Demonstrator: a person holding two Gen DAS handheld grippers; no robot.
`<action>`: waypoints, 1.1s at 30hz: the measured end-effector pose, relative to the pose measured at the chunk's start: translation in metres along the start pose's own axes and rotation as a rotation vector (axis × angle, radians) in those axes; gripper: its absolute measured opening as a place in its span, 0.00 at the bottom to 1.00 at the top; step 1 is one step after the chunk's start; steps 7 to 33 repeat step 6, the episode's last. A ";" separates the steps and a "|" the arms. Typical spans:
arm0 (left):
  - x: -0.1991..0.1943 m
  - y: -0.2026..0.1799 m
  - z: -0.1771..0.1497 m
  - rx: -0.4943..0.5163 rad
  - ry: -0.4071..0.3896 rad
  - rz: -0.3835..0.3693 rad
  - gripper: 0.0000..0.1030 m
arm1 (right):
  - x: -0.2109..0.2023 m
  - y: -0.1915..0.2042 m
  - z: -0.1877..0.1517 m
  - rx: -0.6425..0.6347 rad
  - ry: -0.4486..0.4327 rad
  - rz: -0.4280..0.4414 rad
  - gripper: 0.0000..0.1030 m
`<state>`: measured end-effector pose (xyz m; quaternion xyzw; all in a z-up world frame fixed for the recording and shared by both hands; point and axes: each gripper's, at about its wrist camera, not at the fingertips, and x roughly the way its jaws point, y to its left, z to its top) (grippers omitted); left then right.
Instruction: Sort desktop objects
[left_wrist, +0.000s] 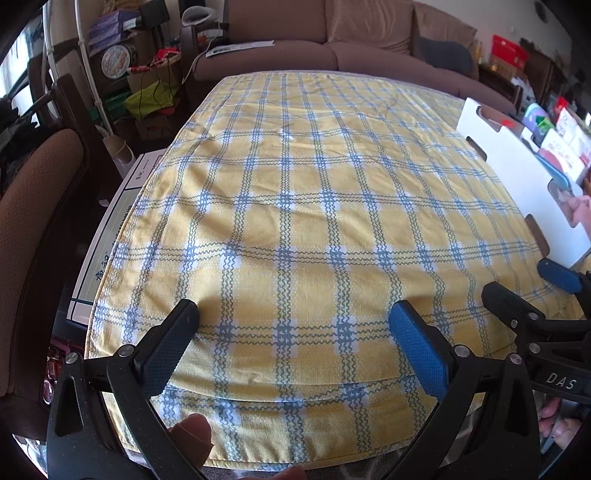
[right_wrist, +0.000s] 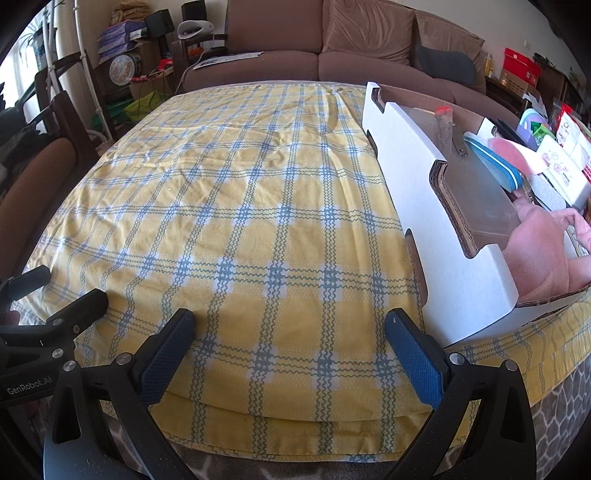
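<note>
A white cardboard box (right_wrist: 424, 173) stands on the right side of the table, on a yellow and blue checked cloth (right_wrist: 240, 221). Inside it lie a pink cloth (right_wrist: 539, 243), a blue oval case (right_wrist: 495, 166), a clear plastic container (right_wrist: 476, 199) and a red-capped item (right_wrist: 443, 110). The same box (left_wrist: 517, 173) shows at the right of the left wrist view. My left gripper (left_wrist: 293, 317) hangs open over the near edge of the cloth, holding nothing. My right gripper (right_wrist: 290, 325) is open too, empty, just left of the box's near corner.
A brown sofa (right_wrist: 332, 48) runs behind the table. A brown chair (left_wrist: 33, 229) stands at the left. Cartons and clutter (left_wrist: 122, 55) fill the far left corner. More packets and boxes (right_wrist: 561, 147) sit to the right of the white box.
</note>
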<state>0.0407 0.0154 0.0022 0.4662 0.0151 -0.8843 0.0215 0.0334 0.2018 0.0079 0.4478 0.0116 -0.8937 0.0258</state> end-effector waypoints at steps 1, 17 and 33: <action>0.000 0.001 0.000 0.000 0.000 0.000 1.00 | 0.000 0.000 0.000 0.000 0.000 0.000 1.00; 0.000 0.001 0.001 0.001 0.001 0.002 1.00 | 0.000 0.000 0.000 0.000 0.000 0.000 1.00; 0.000 0.001 0.001 0.001 0.001 0.002 1.00 | 0.000 0.000 0.000 0.000 0.000 0.000 1.00</action>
